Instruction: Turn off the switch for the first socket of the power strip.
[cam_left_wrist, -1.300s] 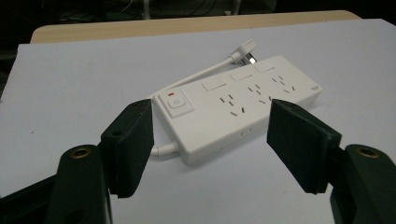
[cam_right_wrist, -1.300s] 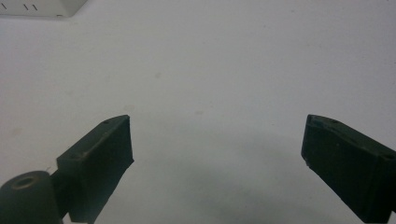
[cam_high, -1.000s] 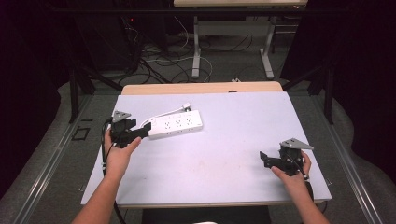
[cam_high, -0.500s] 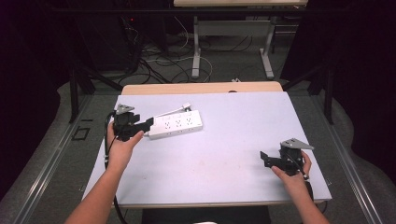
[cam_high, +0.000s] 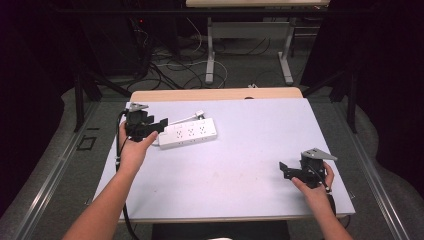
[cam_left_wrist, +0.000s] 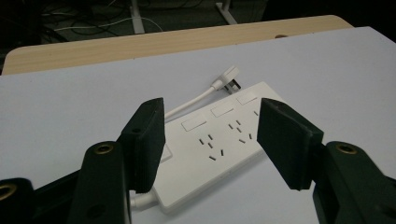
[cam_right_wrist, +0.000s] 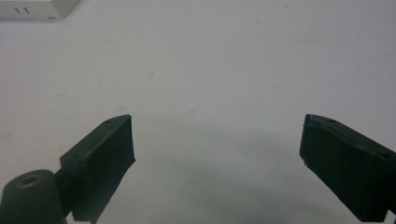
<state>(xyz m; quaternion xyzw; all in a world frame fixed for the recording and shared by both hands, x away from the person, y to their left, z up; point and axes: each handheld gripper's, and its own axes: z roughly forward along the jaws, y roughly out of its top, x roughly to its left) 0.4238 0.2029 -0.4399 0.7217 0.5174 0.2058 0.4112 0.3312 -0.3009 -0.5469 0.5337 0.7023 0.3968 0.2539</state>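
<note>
Since the earlier frame the left gripper (cam_high: 159, 123) has edged up toward the white power strip (cam_high: 189, 133), its jaws closing in part yet apart, nothing pressed; the strip lies just ahead, below and between them, so a grasp looks close. Right gripper (cam_high: 283, 169) rests well apart, jaws wide over bare table (cam_high: 240, 170). The strip's cord (cam_left_wrist: 189, 103) is partly hidden behind a jaw

white pwr strip (cam_high: 189, 133), black grippers, pale lavender tbl (cam_high: 250, 165)
</note>
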